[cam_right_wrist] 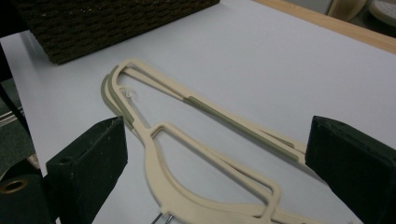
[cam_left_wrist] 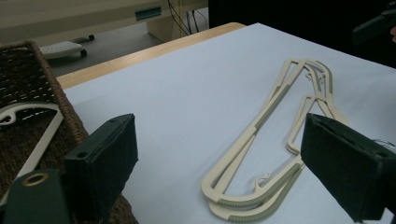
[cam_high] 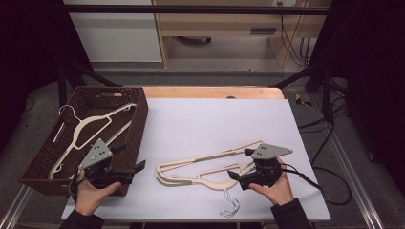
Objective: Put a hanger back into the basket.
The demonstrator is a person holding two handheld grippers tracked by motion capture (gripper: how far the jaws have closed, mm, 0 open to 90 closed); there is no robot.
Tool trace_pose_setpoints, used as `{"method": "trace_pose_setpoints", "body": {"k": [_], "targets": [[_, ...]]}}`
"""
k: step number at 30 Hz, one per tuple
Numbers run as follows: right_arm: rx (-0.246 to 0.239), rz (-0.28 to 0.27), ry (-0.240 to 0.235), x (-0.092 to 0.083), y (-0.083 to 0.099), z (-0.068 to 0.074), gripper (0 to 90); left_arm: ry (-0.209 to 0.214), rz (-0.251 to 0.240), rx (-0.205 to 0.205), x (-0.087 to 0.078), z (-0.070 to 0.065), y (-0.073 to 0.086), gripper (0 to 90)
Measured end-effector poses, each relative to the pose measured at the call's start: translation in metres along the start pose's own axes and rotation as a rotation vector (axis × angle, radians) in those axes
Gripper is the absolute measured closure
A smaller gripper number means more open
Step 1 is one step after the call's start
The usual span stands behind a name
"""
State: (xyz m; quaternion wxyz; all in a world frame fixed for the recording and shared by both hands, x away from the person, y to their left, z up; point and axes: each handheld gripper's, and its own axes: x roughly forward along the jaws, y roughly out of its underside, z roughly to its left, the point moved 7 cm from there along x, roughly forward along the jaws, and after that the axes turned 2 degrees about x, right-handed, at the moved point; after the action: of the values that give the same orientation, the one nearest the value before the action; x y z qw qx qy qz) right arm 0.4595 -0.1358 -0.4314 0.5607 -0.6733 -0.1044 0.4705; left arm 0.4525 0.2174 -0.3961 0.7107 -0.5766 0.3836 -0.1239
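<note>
While its jaws gape wide with nothing between them, the left hand-held gripper [cam_high: 125, 167] hovers by the wicker basket [cam_high: 136, 129]; the right hand-held gripper [cam_high: 241, 167], equally wide, straddles stacked cream hangers [cam_high: 200, 169] lying on the white tabletop [cam_high: 215, 119].

This looks like a lab or test room set up for recording, not a home. The work table [cam_high: 215, 119] is a wooden top covered by a plain white sheet and ringed by a black metal frame [cam_high: 191, 9]. Loose black cables [cam_high: 329, 138] trail over a grey carpeted floor [cam_high: 215, 76]. Behind stand a white cabinet [cam_high: 114, 33] and a light wooden desk [cam_high: 229, 24], with more cables hanging down beside it.
</note>
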Motion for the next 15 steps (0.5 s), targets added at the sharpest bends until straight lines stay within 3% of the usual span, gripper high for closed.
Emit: {"method": "trace_pose_setpoints", "body": {"k": [11,15], "targets": [[-0.022,0.097,-0.060,0.020,0.013,0.013,11.3,0.034,0.022,0.027,0.009,-0.010,0.007,9.6],[-0.057,0.143,-0.063,0.025,0.017,0.018,12.2,0.041,0.025,0.031,0.011,-0.012,0.008,9.5]]}}
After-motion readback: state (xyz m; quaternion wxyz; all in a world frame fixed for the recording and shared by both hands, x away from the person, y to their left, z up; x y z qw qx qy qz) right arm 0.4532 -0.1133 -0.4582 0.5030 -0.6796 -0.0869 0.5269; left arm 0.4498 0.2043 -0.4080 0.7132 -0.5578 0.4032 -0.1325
